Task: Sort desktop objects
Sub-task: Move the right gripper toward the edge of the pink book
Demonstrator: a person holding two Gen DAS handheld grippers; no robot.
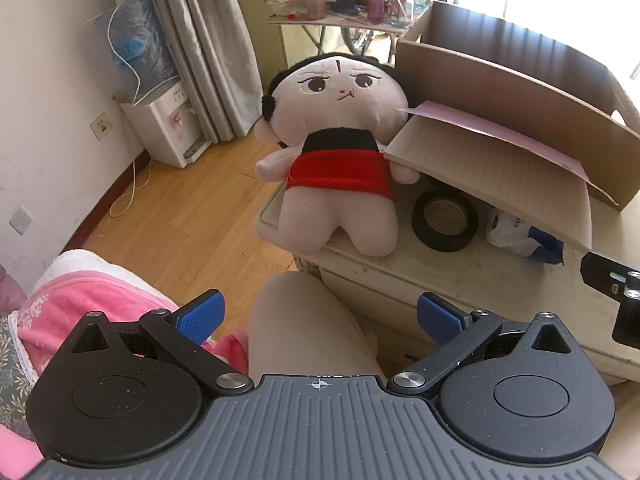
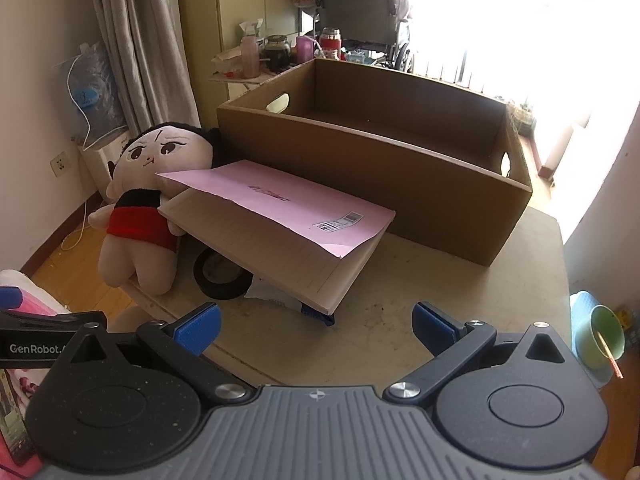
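Objects to sort: we see a plush doll point(image 1: 336, 160), a lined notepad point(image 2: 276, 240) with its pink cover point(image 2: 280, 204) lifted, a roll of black tape point(image 1: 445, 220) and a white and blue packet point(image 1: 520, 236), all lying on the beige table point(image 2: 460, 292)
Stacking: notepad rests tilted over the tape and packet, one corner against the doll
Destination: cardboard box point(image 2: 380, 160) stands behind them on the same table, and what we see of its inside looks empty
Left gripper point(image 1: 318, 318): jaws spread wide, holding nothing, short of the table edge
Right gripper point(image 2: 316, 326): jaws also apart and empty, over the near table edge
Progress: we judge sorting not yet begun; every item remains outside the box
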